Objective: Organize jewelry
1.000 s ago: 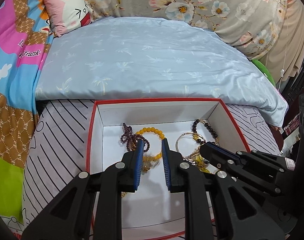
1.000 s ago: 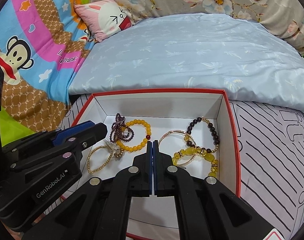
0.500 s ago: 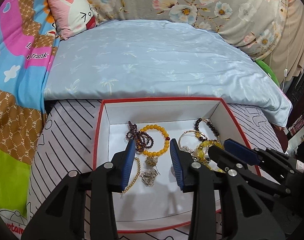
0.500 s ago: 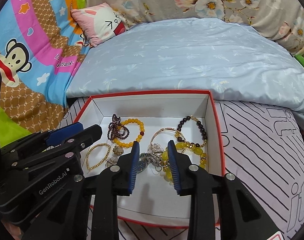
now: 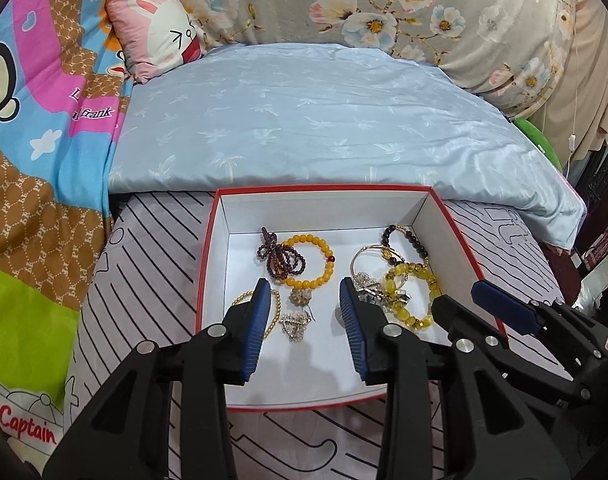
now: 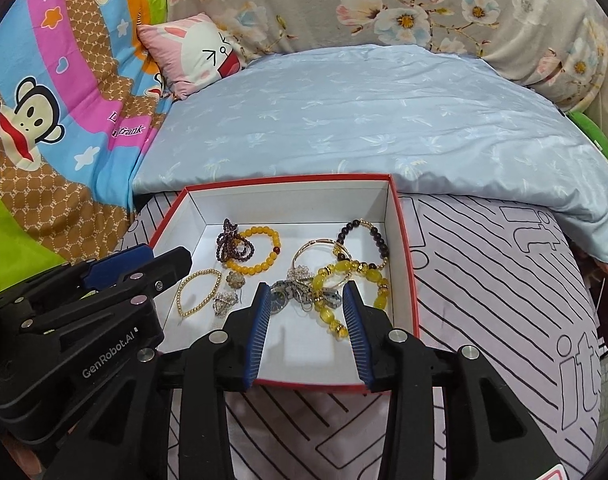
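Note:
A white box with a red rim (image 5: 460, 232) (image 6: 404, 236) sits on a striped cushion and holds jewelry. Inside lie an orange bead bracelet (image 5: 328, 268) (image 6: 263, 266), a dark purple bead strand (image 5: 279, 260) (image 6: 233, 246), a thin gold bead bracelet (image 6: 195, 294), two small brooches (image 5: 295, 322) (image 6: 225, 304), a dark bead bracelet (image 5: 412, 238) (image 6: 368, 232), a yellow stone bracelet (image 5: 416, 300) (image 6: 344, 276) and a silver watch (image 6: 287, 298). My left gripper (image 5: 306, 294) is open and empty above the box's near left part. My right gripper (image 6: 307, 298) is open and empty above the watch.
A light blue quilt (image 5: 324, 116) lies behind the box. A pink rabbit pillow (image 5: 159, 36) and a colourful monkey blanket (image 6: 43, 112) are at the left. A floral cover (image 5: 444, 20) is at the back. The striped cushion (image 6: 504, 300) extends to the right.
Both grippers have opened wide and drawn back and up from the box. The right gripper was shut a second ago. Brooches and the watch now lie free in the box.

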A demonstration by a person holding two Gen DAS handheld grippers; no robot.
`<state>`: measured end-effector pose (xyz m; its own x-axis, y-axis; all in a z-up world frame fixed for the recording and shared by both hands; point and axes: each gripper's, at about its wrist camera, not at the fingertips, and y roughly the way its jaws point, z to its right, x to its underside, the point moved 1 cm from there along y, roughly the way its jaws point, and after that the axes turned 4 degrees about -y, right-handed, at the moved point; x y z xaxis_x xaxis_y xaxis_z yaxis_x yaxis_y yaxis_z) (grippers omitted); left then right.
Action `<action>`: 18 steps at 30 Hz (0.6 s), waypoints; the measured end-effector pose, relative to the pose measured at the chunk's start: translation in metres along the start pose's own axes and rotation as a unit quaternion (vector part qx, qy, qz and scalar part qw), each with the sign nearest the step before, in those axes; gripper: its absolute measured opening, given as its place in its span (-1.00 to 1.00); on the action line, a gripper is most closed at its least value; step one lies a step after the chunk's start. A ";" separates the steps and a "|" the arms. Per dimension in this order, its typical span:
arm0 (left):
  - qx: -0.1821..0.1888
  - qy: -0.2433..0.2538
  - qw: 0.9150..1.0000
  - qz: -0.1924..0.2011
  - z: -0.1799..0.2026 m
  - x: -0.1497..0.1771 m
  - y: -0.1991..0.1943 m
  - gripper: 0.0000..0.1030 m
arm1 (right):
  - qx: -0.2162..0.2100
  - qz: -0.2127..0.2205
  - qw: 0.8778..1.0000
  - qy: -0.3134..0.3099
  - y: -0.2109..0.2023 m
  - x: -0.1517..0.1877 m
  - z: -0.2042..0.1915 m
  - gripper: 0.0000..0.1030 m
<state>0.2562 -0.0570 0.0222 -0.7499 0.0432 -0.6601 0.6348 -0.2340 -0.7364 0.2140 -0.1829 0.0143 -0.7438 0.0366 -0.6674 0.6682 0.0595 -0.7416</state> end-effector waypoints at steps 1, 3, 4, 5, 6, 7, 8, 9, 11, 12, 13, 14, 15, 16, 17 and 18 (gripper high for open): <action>-0.002 0.000 1.000 0.000 0.001 0.001 -0.002 -0.33 | 0.003 0.000 1.000 0.001 -0.003 0.002 0.000 -0.24; -0.008 0.002 1.000 0.000 0.002 0.005 -0.006 -0.33 | 0.008 -0.001 1.000 0.002 -0.007 0.006 0.000 -0.22; -0.011 0.002 1.000 0.001 0.003 0.006 -0.008 -0.33 | 0.011 -0.001 1.000 0.004 -0.010 0.008 0.000 -0.21; -0.014 0.002 1.000 0.001 0.004 0.008 -0.009 -0.32 | 0.012 -0.002 1.000 0.006 -0.012 0.011 0.001 -0.20; -0.015 0.002 1.000 0.001 0.004 0.009 -0.011 -0.32 | 0.013 -0.003 1.000 0.008 -0.013 0.013 0.001 -0.18; -0.015 0.002 1.000 0.001 0.005 0.011 -0.012 -0.31 | 0.014 -0.003 1.000 0.009 -0.015 0.015 0.002 -0.16; -0.015 0.002 1.000 0.000 0.005 0.013 -0.014 -0.31 | 0.015 -0.004 1.000 0.011 -0.016 0.016 0.002 -0.16; -0.015 0.002 1.000 0.000 0.006 0.013 -0.015 -0.30 | 0.015 -0.004 1.000 0.011 -0.018 0.018 0.003 -0.14; -0.018 0.001 1.000 0.000 0.006 0.016 -0.017 -0.24 | 0.019 -0.004 1.000 0.014 -0.022 0.021 0.004 -0.11; -0.020 0.000 1.000 0.000 0.006 0.017 -0.018 -0.17 | 0.019 -0.004 1.000 0.016 -0.023 0.021 0.005 -0.08; -0.021 -0.002 1.000 0.001 0.005 0.018 -0.020 -0.14 | 0.020 -0.004 1.000 0.019 -0.025 0.023 0.006 -0.01; -0.022 -0.004 1.000 0.001 0.004 0.019 -0.021 -0.12 | 0.020 -0.002 1.000 0.021 -0.027 0.024 0.007 0.01; -0.023 -0.005 1.000 0.001 0.004 0.020 -0.022 -0.09 | 0.022 -0.001 0.999 0.024 -0.029 0.025 0.008 0.06; -0.026 -0.005 1.000 0.002 0.004 0.021 -0.024 -0.05 | 0.023 0.000 0.999 0.026 -0.031 0.026 0.009 0.06; -0.030 -0.005 1.000 0.004 0.004 0.022 -0.025 0.03 | 0.022 0.000 0.999 0.027 -0.032 0.027 0.010 0.07; -0.032 -0.003 0.999 0.007 0.004 0.022 -0.028 0.07 | 0.023 0.002 0.999 0.030 -0.034 0.028 0.011 0.09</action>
<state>0.2210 -0.0538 0.0283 -0.7425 0.0344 -0.6690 0.6551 -0.1712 -0.7359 0.1704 -0.1949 0.0200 -0.7403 0.0964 -0.6654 0.6693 0.0131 -0.7428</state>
